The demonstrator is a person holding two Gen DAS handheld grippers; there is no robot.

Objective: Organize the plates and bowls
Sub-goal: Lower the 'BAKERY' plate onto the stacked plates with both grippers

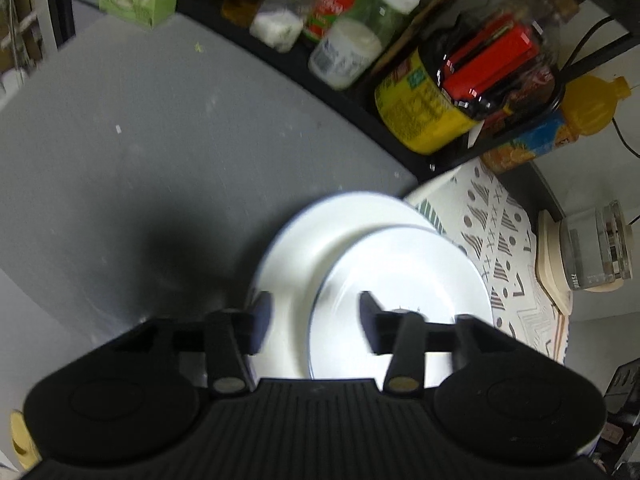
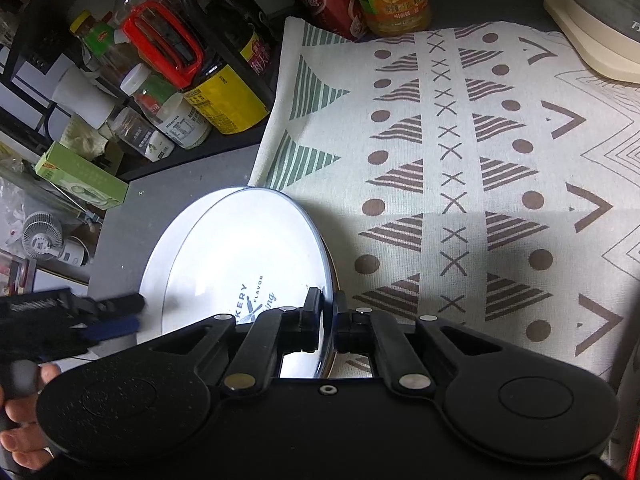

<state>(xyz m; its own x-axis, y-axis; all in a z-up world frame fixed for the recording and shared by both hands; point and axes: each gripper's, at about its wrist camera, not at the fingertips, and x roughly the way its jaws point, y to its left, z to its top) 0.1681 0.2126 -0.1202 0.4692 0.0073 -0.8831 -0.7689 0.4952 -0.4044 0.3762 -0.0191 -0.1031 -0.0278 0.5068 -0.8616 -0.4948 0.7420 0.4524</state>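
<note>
My right gripper (image 2: 329,318) pinches the upper plate (image 2: 244,264) by its rim at lower centre, steadying it atop the lower plate (image 1: 316,236) on the counter (image 1: 120,168). My left gripper (image 1: 314,312) stands half-open, empty, above both plates.

Left tool (image 1: 314,312) matte black, blue finger pads, ribbed base; right tool (image 2: 334,316) black, silver rivets

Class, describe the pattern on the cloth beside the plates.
Cream cloth with brown striped triangles, dots, crosses and chevrons, plus green striped triangles along one edge; clearest in the right wrist view.
</note>
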